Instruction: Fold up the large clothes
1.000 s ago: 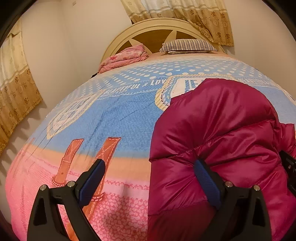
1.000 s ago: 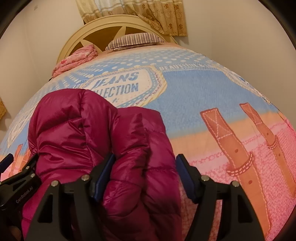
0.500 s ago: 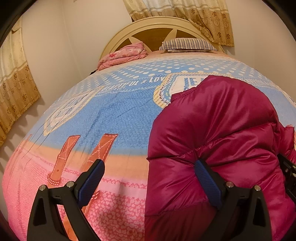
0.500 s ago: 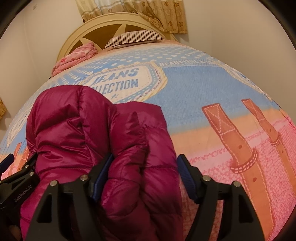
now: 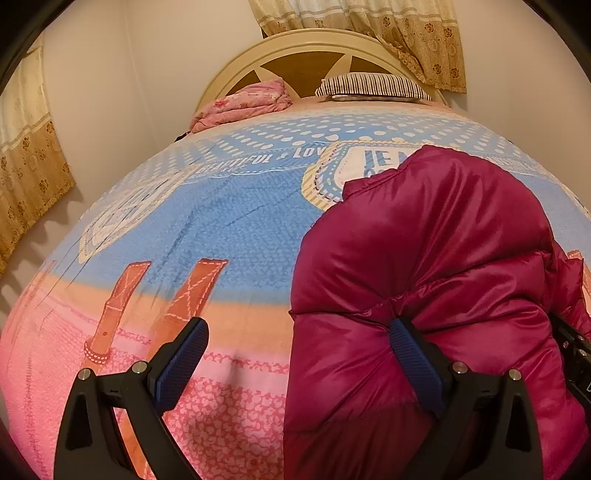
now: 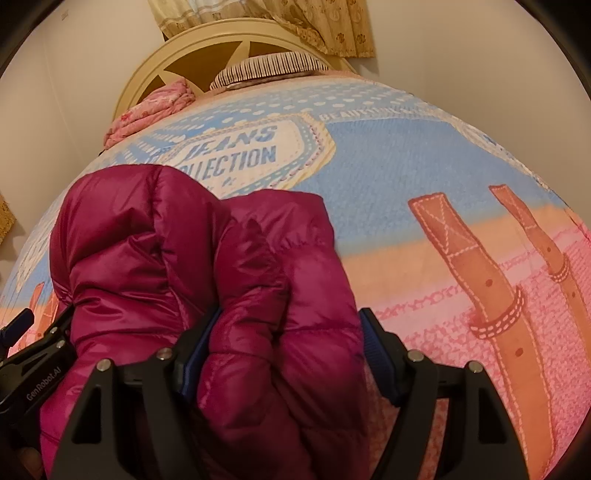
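Magenta and shiny, the puffy jacket point(image 5: 436, 280) lies bunched on the bed cover point(image 5: 221, 229), toward the near end of the bed, with its far edge reaching over the printed "JEANS COLLECTION" badge point(image 6: 251, 151). In the left wrist view the left gripper point(image 5: 299, 354) has its two blue-padded fingers spread wide: the left finger point(image 5: 181, 363) sits over the bare pink part of the cover, while the right finger point(image 5: 415, 363) presses into a crease of the jacket's padding, so the jacket's left edge falls between the fingers without being pinched. In the right wrist view the right gripper point(image 6: 284, 350) also stands wide apart, and a thick fold of the jacket point(image 6: 258, 295) bulges up between its fingers; the left finger point(image 6: 199, 354) is partly buried against the fabric and the right finger point(image 6: 376, 354) lies at the fold's outer edge, though whether both pads actually squeeze the fabric I cannot tell. The left gripper's black body shows at the lower left edge of that view, just beside the jacket. At the far end of the bed stand a cream headboard point(image 5: 317, 48), a striped pillow point(image 5: 373, 86) and a crumpled pink blanket point(image 5: 243, 105), with patterned gold curtains point(image 5: 406, 33) hanging above.
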The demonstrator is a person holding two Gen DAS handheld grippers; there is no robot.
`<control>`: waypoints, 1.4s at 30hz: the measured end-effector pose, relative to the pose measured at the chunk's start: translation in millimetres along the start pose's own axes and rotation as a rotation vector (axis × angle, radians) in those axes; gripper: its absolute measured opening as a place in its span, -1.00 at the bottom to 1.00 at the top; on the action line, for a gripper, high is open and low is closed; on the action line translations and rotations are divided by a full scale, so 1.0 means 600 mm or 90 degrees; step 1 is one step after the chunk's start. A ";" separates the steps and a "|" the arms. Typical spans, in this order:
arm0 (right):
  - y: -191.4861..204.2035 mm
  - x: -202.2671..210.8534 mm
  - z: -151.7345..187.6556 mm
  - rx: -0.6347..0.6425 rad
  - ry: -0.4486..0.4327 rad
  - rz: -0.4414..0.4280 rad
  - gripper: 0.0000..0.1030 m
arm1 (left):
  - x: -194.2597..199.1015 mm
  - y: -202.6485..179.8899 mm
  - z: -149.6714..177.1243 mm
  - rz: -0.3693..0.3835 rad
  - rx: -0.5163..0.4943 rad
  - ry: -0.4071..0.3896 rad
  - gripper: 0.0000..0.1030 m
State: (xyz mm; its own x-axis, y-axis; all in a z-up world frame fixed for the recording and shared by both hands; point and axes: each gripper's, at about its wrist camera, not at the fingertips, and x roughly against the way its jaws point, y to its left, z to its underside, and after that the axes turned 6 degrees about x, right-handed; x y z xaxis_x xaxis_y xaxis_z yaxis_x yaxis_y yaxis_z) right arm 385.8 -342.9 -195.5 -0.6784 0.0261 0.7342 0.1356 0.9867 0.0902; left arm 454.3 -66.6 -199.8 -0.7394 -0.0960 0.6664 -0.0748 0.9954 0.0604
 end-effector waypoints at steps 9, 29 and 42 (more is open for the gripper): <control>-0.004 -0.005 -0.001 -0.002 0.007 -0.005 0.47 | -0.002 0.000 0.002 0.003 0.000 -0.001 0.92; -0.024 0.074 0.040 0.015 0.005 -0.075 0.56 | 0.082 0.038 0.049 0.119 -0.007 0.021 0.92; -0.034 0.046 0.057 -0.015 0.009 -0.189 0.12 | 0.068 0.022 0.062 0.154 -0.014 0.025 0.92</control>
State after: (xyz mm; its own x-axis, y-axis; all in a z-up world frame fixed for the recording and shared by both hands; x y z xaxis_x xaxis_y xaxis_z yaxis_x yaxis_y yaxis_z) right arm 339.5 -357.0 -200.4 -0.6811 -0.2656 0.6823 -0.0512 0.9469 0.3175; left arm 398.4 -57.4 -199.4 -0.7074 0.1448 0.6919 0.1162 0.9893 -0.0882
